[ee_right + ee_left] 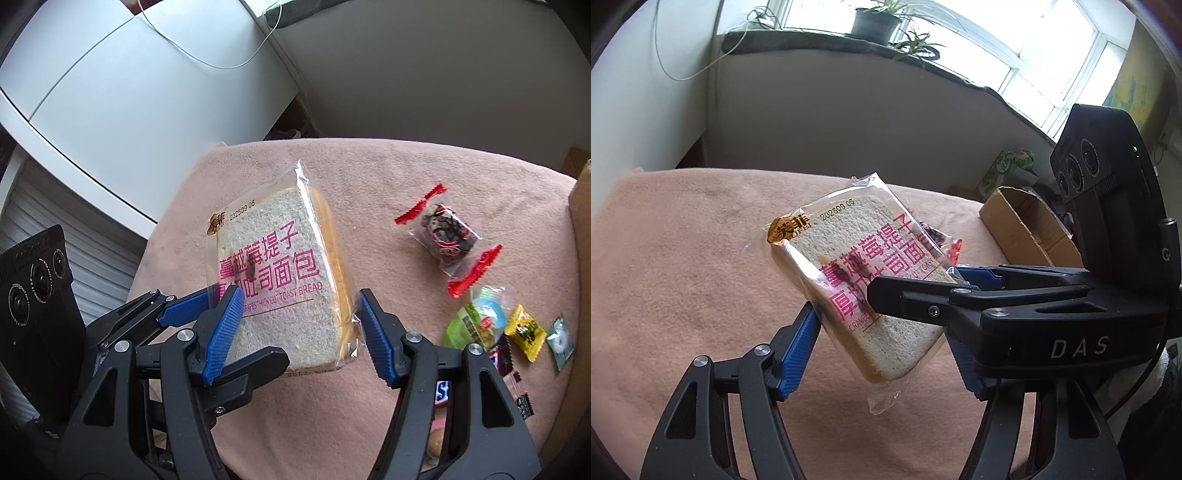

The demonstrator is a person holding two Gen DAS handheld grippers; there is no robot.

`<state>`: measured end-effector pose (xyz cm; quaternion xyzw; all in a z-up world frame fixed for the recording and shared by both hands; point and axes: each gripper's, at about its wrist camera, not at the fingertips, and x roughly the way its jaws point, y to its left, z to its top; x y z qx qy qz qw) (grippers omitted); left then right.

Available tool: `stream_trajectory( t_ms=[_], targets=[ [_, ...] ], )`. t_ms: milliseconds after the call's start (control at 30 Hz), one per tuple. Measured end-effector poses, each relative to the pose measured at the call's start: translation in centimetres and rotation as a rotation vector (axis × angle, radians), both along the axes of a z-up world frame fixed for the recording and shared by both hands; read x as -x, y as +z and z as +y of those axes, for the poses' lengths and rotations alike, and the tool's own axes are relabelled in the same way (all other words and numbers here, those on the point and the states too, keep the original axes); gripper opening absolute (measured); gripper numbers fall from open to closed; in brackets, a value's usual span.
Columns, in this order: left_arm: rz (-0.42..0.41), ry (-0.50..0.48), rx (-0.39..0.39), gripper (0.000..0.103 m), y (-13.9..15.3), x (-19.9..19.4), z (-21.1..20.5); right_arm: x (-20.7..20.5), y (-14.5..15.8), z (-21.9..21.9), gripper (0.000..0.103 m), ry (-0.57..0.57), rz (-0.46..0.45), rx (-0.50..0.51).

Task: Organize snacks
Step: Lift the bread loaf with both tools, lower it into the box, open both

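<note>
A wrapped slice of toast bread [864, 273] with pink lettering is held up above the pink blanket [683, 258]. Both grippers are at it. In the left wrist view my left gripper [882, 347] has its blue pads on the packet's two sides, and the right gripper [923, 291] reaches in from the right across its front. In the right wrist view the bread [280, 273] stands between the pads of my right gripper [299, 325]; the right pad sits at the wrapper's edge, with the left gripper [192, 306] coming in from the left.
An open cardboard box [1030, 229] stands at the blanket's right end. Several small wrapped snacks lie on the blanket: a dark one with red ends [447, 236], a green packet [472, 325], a yellow one [524, 332]. A white cabinet [129, 110] stands behind.
</note>
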<state>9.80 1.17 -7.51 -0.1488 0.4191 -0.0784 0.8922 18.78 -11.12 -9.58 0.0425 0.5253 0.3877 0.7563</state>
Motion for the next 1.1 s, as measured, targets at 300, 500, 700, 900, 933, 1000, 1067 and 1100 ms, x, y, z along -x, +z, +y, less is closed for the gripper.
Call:
stream_trajectory(
  t_ms=[300,500,700,900,933,1000,1067,1100],
  targets=[
    [-0.045,-0.117,0.011,0.067,1.7,-1.4,-5.8,-0.2,2.5,-7.1,0.066,-0.116,-0.039,-0.002],
    [-0.059,-0.188,0.017,0.067,2.5,-2.9,-9.5,-0.9,3.5,-11.4,0.066,-0.187,-0.054,-0.004],
    [-0.066,-0.252,0.016,0.067,3.2,-5.4,-13.7,-2.2,4.1,-16.8,0.066,-0.264,-0.062,-0.017],
    [-0.068,-0.318,0.017,0.067,3.2,-8.8,-17.7,-3.6,4.4,-20.9,0.066,-0.328,-0.065,-0.019],
    [-0.069,-0.325,0.017,0.067,3.3,-9.2,-18.2,-4.0,4.5,-21.6,0.066,-0.337,-0.064,-0.021],
    [-0.071,-0.337,0.015,0.067,3.4,-9.9,-19.2,-4.6,4.5,-22.5,0.066,-0.352,-0.061,-0.025],
    [-0.07,-0.347,0.014,0.067,3.4,-10.4,-19.9,-5.2,4.2,-23.5,0.066,-0.365,-0.058,-0.024],
    [-0.067,-0.352,0.014,0.067,3.3,-10.6,-20.2,-5.6,4.0,-23.9,0.066,-0.372,-0.054,-0.022]
  ],
)
